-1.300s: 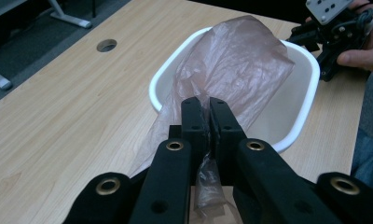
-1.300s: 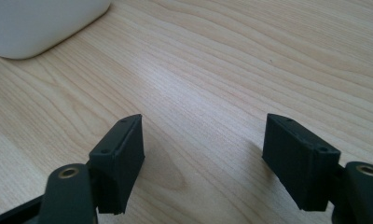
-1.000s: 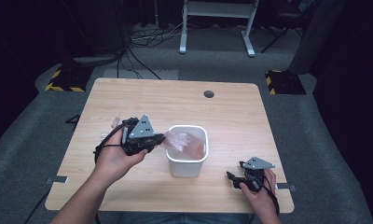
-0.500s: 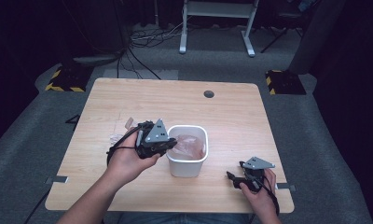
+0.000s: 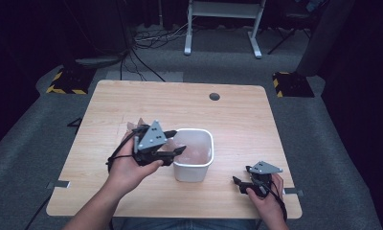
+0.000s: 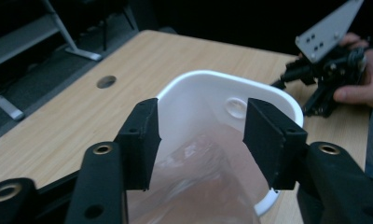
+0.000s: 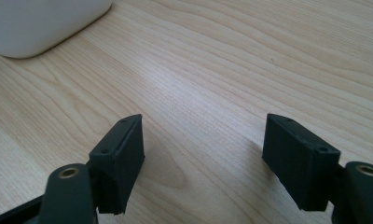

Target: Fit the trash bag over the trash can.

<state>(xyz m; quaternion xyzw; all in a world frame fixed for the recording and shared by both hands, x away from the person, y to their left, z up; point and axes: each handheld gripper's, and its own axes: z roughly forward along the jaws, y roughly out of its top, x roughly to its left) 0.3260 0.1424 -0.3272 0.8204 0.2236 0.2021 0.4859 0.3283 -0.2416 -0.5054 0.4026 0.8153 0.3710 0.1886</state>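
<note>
While hidden overhead, clear bag (image 6: 198,172) shows inside bin (image 6: 268,93).

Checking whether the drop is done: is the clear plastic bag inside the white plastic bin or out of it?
Inside: the clear plastic bag lies within the white plastic bin, below the left gripper, whose jaws have just opened.

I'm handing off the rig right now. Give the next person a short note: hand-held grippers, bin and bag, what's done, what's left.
Left hand-held gripper: at the white bin's near-left rim, jaws have just been opening, nothing pressed between them.
Right hand-held gripper: low over bare table right of the bin, open and holding nothing.
White bin: upright, mid-table.
Clear plastic bag: lying inside the bin, released.
Done: bag is in the bin.
Left: probably draw the left hand-held gripper back; something pale lies on the table behind it, too hidden to identify.
</note>
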